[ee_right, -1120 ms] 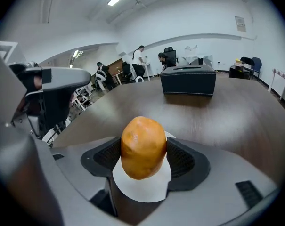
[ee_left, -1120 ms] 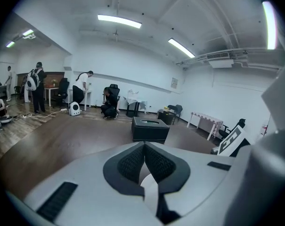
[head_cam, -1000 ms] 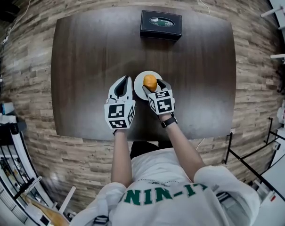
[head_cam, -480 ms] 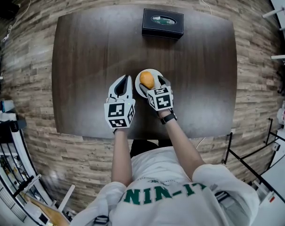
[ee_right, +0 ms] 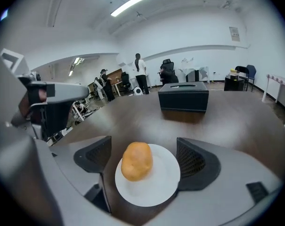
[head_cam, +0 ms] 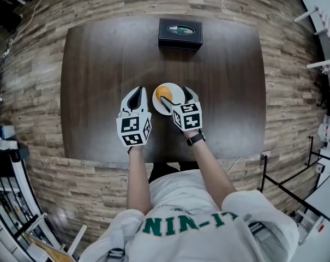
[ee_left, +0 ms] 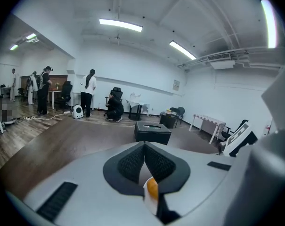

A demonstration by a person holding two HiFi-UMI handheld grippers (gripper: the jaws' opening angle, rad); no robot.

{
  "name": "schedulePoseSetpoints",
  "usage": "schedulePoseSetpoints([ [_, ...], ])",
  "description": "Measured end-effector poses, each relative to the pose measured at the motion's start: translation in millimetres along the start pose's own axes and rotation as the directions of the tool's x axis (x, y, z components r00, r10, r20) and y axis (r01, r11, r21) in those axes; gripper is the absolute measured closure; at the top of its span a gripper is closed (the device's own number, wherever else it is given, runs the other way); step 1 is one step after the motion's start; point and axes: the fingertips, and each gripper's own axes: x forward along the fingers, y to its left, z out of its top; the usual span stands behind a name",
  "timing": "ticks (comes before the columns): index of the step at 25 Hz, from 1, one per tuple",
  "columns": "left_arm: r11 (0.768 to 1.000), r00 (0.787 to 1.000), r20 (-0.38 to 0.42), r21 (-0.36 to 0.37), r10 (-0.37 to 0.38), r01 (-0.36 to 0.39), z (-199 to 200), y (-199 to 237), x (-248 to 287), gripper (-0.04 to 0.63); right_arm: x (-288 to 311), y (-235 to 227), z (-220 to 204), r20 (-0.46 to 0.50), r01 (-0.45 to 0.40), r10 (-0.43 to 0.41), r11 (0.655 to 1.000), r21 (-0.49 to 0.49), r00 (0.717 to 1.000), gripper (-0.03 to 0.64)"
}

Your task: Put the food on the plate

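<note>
- Orange-brown and matte, the food [ee_right: 136, 160] is looking like a rounded, light lump, perhaps a bread roll or a small potato; which one cannot be told.
- Judgement: a roll is yielding under pressure, so the pads should be closing only lightly. The skin is appearing dry and not slippery.
- Judgement: the best hold is across the narrow sides at mid-height. A hold near the top is risking a roll-out.
- The food is lying on the white plate [ee_right: 158, 189], so the task is appearing complete or very nearly so.
- The right gripper [head_cam: 175, 97] is reaching over the near edge of the plate and its jaws are opening. The food is sitting between them, closer to the pad at the left of the right gripper view. Neither pad is pressing on it.
- The plate is extending below and between both jaws, resting on the dark wooden table [head_cam: 99, 64].
- Judgement: the plate is looking smooth and light, so a jaw brushing its rim during withdrawal is likely to be shifting it.
- The left gripper [ee_left: 144, 155] is keeping its pads together with nothing between them, just beside the plate, on the far side from the right gripper.
</note>
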Motion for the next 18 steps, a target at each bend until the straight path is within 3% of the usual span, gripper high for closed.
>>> schedulePoseSetpoints([
  [9, 0.998, 0.996, 0.079, 0.057, -0.036, 0.031, 46.8, -17.7, -18.0, 0.580, -74.1, -23.0, 70.4, 0.216, 0.086, -0.090, 0.996, 0.025, 0.972, 0.285],
  [18, 0.987, 0.977, 0.188, 0.141, -0.104, 0.078, 110.8, -65.8, -48.8, 0.580, -164.7, -21.2, 135.1, 0.426, 0.116, -0.105, 0.993, 0.001, 0.898, 0.442],
])
